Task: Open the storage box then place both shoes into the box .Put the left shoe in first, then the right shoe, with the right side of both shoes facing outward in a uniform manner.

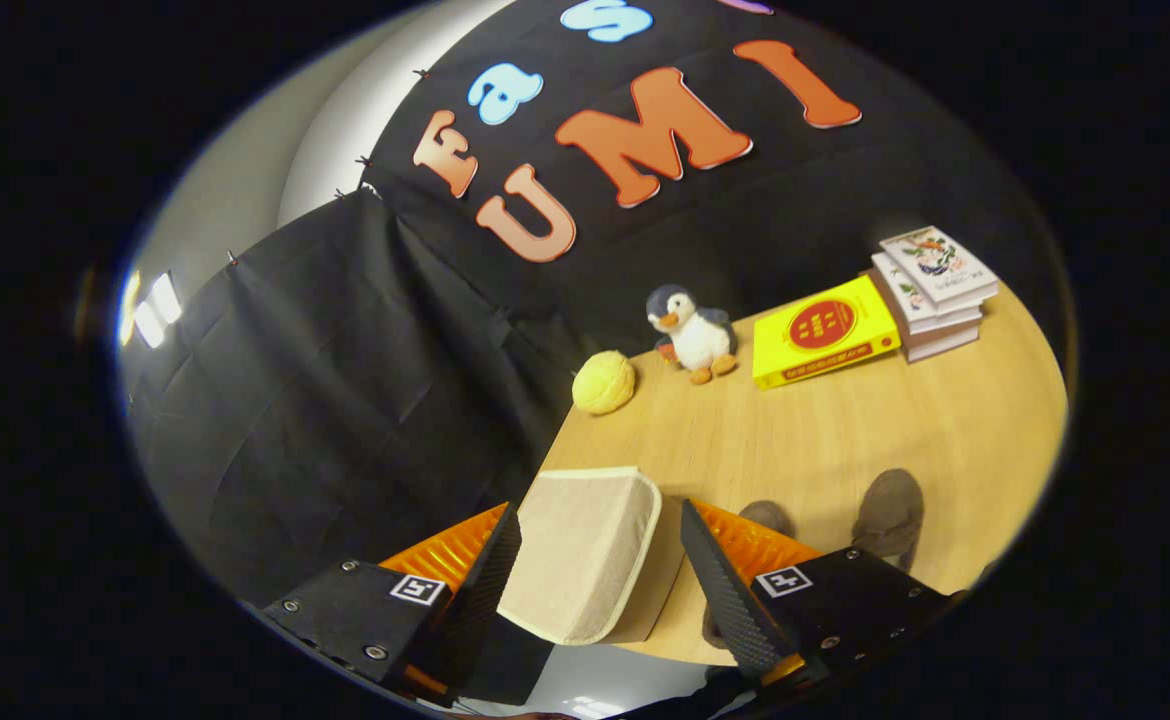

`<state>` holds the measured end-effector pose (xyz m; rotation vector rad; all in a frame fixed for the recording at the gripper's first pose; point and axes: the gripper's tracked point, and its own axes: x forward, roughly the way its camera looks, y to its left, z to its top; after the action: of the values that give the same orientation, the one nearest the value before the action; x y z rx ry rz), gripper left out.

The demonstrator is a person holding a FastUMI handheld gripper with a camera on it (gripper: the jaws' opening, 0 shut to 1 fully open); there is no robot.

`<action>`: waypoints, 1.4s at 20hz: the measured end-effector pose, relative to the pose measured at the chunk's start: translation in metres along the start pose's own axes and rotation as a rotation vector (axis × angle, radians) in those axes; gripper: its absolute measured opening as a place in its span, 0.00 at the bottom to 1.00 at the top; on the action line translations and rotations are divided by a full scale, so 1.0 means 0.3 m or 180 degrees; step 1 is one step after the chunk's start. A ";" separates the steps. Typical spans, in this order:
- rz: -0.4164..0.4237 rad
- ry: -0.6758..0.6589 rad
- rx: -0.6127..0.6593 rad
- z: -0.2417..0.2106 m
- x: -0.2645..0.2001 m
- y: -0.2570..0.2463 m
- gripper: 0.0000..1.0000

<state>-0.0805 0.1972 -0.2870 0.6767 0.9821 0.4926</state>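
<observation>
Nothing of the task looks done yet. The storage box (585, 550), a beige fabric one, sits closed at the near corner of the worktop (845, 430), lying between the two fingers of the gripper (600, 580). The fingers are spread wide and released, one either side of the box without touching it as far as I can tell.

Both shoes are outside the box: one shoe (890, 515) stands on the worktop at about 2 o'clock from the box, the other shoe (767, 517) just beside the right finger (mostly hidden behind it).

Still to come, by my judgement: opening the box, then the left shoe, then the right. Which shoe is which I cannot tell.
</observation>
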 end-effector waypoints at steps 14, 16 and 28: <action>0.0427 0.1119 0.0628 -0.458 0.353 -0.074 0.96; 0.0504 0.1175 0.0857 -0.489 0.380 -0.069 0.96; 0.0897 0.1085 0.0561 -0.351 0.255 0.181 0.65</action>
<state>-0.1407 0.3160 -0.3334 0.9156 1.2676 0.7936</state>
